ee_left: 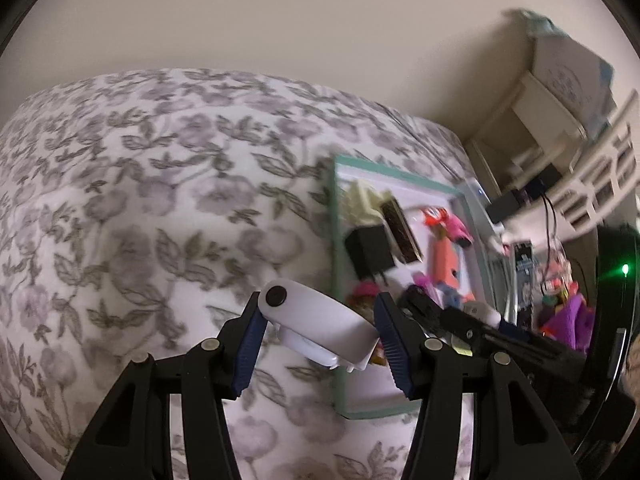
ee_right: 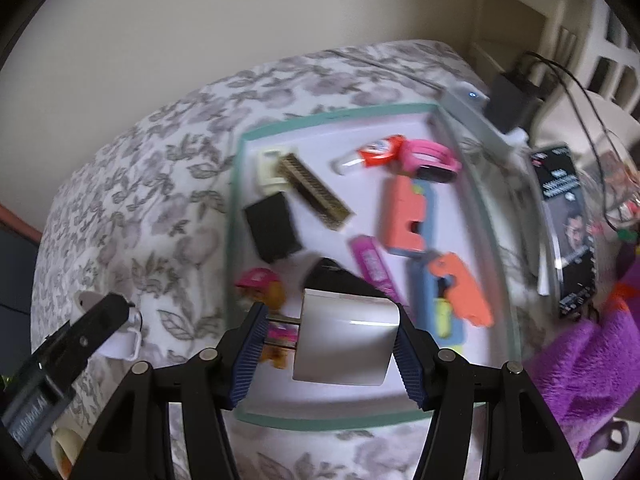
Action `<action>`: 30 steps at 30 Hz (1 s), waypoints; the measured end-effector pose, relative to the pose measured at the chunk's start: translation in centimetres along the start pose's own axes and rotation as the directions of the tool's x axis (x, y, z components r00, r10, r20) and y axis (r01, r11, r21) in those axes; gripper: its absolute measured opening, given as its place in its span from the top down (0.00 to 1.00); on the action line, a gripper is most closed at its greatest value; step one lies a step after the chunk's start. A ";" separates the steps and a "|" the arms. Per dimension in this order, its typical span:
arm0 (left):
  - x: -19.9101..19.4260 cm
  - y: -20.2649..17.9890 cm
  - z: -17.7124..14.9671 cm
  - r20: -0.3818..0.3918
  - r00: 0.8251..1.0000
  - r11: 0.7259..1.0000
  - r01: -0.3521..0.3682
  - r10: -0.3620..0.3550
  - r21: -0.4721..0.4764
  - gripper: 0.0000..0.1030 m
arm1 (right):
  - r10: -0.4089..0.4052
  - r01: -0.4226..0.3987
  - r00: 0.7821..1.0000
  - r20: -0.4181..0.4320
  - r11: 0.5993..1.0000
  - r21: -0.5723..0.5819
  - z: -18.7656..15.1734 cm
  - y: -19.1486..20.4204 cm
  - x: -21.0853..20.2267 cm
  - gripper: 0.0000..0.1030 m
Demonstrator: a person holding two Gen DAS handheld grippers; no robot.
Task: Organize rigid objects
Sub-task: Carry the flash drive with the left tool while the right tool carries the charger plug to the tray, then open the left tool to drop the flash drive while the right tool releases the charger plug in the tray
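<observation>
Grey floral bedcover [ee_right: 132, 184]; teal-rimmed tray [ee_right: 236, 184]; purple cloth [ee_right: 580, 368].

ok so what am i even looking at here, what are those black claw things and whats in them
Those are two hand-held grippers a person carries, each with a fisheye camera looking along its fingers. The left view shows the left gripper clamped on a white oblong gadget. The right view shows the right gripper clamped on a white plug adapter. Below lies a floral bedspread with a teal-rimmed tray holding small items, such as a black cube and a pink watch.
</observation>
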State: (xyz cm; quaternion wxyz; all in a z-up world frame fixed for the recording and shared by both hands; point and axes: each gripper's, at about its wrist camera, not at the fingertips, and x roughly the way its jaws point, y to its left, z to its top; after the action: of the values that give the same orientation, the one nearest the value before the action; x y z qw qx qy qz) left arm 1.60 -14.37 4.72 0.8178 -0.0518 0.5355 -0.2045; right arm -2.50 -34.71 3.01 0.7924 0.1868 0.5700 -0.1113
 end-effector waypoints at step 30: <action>6.7 -7.4 -4.0 -0.181 0.983 0.978 0.027 0.011 0.205 0.45 | -0.043 0.044 0.993 -0.113 0.999 0.007 -0.1 -2.8 4.0 0.39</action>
State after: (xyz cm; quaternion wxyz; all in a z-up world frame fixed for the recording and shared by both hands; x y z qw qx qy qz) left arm -1.73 -23.21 -0.47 0.7657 0.0501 0.5835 -0.2660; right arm -2.38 -37.06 -1.27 0.7554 0.1841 0.6172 -0.1204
